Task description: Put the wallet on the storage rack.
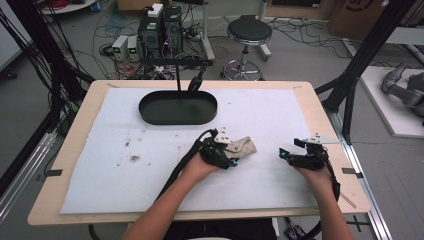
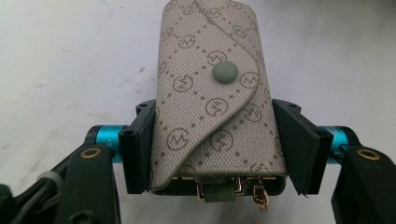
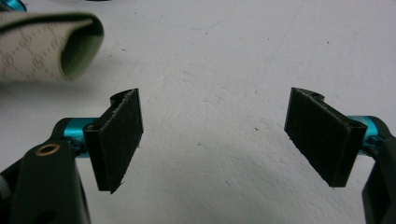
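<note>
My left gripper (image 2: 212,149) has its jaws clamped on both sides of the beige key pouch (image 2: 212,93), just above the white table (image 1: 150,170). My right gripper (image 3: 217,135) hangs nearby, jaws wide apart, nothing between them.

- Left gripper (image 2: 219,154) clamped shut on pouch (image 2: 212,93), forearm angled in from near edge.
- Right gripper (image 3: 212,140) at right, 2 jaws spread wide.
</note>
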Motion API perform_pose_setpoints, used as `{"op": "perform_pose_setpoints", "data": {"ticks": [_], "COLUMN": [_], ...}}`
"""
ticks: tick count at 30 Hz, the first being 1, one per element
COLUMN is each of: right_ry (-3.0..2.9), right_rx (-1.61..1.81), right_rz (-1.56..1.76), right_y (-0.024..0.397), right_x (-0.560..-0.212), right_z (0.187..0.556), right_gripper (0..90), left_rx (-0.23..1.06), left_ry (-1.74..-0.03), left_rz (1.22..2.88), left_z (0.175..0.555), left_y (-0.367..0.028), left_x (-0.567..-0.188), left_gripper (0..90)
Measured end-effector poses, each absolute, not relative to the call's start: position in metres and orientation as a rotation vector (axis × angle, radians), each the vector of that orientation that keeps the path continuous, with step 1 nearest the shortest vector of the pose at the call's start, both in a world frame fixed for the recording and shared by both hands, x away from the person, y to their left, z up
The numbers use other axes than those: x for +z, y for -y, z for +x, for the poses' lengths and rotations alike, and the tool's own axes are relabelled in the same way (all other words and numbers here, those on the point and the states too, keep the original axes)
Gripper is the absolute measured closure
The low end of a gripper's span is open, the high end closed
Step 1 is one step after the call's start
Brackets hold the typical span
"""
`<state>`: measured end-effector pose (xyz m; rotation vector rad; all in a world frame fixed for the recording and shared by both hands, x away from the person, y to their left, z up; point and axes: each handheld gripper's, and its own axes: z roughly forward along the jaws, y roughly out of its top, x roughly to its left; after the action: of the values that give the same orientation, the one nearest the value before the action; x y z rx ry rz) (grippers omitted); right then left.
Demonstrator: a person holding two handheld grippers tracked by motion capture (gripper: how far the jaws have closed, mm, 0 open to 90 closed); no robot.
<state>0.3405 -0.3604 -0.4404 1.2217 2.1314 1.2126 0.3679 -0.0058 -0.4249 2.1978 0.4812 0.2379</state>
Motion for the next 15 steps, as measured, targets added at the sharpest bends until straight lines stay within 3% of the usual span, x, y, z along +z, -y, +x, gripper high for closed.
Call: {"op": "perform_pose_setpoints", "data": {"ticks": [15], "right_ry": [-2.146], "right_rx": [1.231], "right_rz": [1.206], "right_y": [0.348], "right_x": [-0.439], "right_z": [0.347], "right_gripper": [19.9], "left_rx": [0.284], "left_ry": [-0.577], "left_rz": [2.114], "left_z": [0.380], "left_y": [-0.074], "left_x": [-0.399], "left_gripper": [36.2]}}
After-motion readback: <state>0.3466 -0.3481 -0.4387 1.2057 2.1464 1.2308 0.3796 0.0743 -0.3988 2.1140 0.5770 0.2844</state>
